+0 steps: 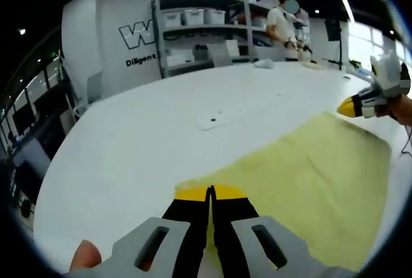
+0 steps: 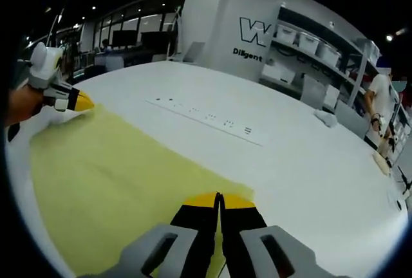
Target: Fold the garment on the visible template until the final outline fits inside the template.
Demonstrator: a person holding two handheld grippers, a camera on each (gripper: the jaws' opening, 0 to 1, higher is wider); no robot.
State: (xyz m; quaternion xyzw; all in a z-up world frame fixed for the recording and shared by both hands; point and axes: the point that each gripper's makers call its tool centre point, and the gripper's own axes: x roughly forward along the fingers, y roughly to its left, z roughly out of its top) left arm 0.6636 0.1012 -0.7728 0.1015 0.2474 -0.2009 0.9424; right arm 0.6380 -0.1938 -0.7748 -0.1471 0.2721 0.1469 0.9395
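Big white table (image 1: 148, 136) in some kind of showroom, with shelving (image 1: 199, 33) behind it and a person (image 1: 283, 30) working at the far end. Spread flat on the table is the yellow garment (image 1: 309, 175), thin and floppy by the look of it, so I'd guess it's light, drapes easily and is best pinched at corners or along an edge. Going left to right in the left gripper view: the left gripper (image 1: 210, 194) has its jaws closed right at the near corner, apparently pinching cloth, and the right gripper (image 1: 353, 106) sits at the far corner. The right gripper view flips that: left gripper (image 2: 82, 103) far left, right gripper (image 2: 217, 199) closed on its corner. It also shows a white strip (image 2: 206, 118) with dark marks running across the table. No clear template outline that I can see.
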